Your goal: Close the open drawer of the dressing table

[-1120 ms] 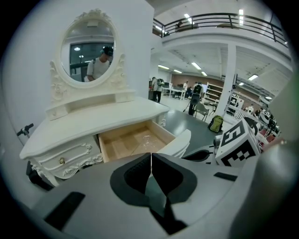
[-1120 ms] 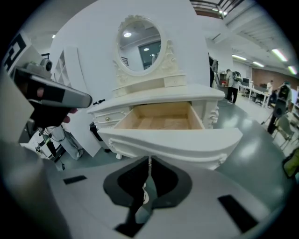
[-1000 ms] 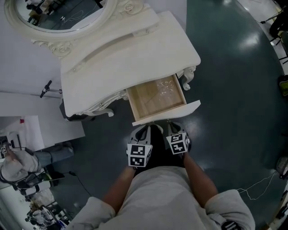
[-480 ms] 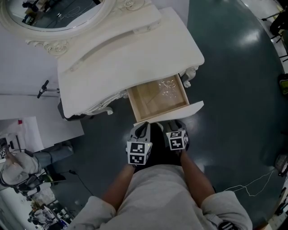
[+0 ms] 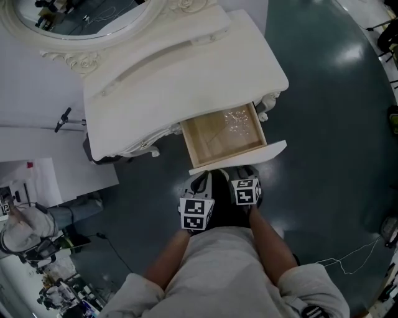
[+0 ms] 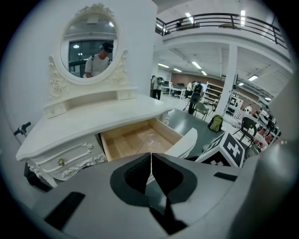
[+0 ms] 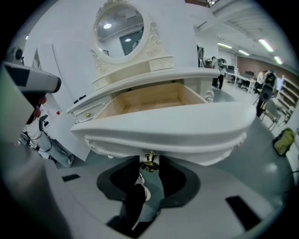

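Top-down head view: a person stands facing a cream, carved dressing table (image 5: 186, 74) w/ an oval mirror (image 5: 81, 18), a hand-held gripper in each hand. The task's thing is the drawer (image 5: 208, 141), toward the right end of the table as this view shows it. It is pulled well out, pale wood inside on show. Something clear & glinting lies near its back, too small to name. Its curved white drawer front (image 5: 239, 158) faces the person, just ahead of both grippers.

Right gripper (image 7: 150, 164): held low & angled downward, tucked under the lip of the drawer front, since the small brass knob (image 7: 149, 159) sits there. Its jaws have just been closing a little from wide. The knob is btwn them and the pads look to meet its sides, so it reads as clasped on the knob — prob. to keep the drawer straight as it goes in.

Left gripper (image 6: 151, 158): jaws pressed together, nothing btwn them. It hangs beside the right one, short of the drawer front. Likely idle, kept clear so it doesn't block the drawer's travel.

Judgement: task is at its start, drawer not yet pushed in. The next move calls for a level push toward the table, in line w/ the drawer's sides — a skewed shove could jam it.
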The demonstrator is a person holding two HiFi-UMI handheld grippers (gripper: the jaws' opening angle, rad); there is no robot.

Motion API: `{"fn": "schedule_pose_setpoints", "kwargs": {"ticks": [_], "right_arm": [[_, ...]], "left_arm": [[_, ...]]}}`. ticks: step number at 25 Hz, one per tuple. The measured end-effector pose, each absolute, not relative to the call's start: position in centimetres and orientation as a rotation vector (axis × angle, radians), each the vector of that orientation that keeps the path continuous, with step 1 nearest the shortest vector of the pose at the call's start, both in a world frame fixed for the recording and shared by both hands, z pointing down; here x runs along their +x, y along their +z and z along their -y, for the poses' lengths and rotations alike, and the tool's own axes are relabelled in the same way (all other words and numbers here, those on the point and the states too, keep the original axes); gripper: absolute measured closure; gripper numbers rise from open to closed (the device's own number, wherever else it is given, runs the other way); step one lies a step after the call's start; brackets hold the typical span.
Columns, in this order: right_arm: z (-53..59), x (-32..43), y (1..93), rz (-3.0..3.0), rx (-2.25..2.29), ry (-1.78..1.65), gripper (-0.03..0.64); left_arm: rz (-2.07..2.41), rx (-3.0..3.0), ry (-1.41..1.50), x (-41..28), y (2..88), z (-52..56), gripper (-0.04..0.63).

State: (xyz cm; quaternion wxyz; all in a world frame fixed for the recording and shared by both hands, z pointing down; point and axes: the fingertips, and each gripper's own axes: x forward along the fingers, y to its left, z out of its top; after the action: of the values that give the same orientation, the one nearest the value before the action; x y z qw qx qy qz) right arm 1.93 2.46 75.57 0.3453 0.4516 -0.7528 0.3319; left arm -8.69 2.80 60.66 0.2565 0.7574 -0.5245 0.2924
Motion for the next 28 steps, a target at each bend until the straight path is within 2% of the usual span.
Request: {"fn": "schedule_pose_setpoints", "kwargs": {"ticks": [28], "right_arm": [[-1.65,1.75,75.64,1.998,1.188,0.806,0.48]], "left_arm": [[1.438,2.044,0.793,-8.87,60.75,-2.55,0.581]]}}
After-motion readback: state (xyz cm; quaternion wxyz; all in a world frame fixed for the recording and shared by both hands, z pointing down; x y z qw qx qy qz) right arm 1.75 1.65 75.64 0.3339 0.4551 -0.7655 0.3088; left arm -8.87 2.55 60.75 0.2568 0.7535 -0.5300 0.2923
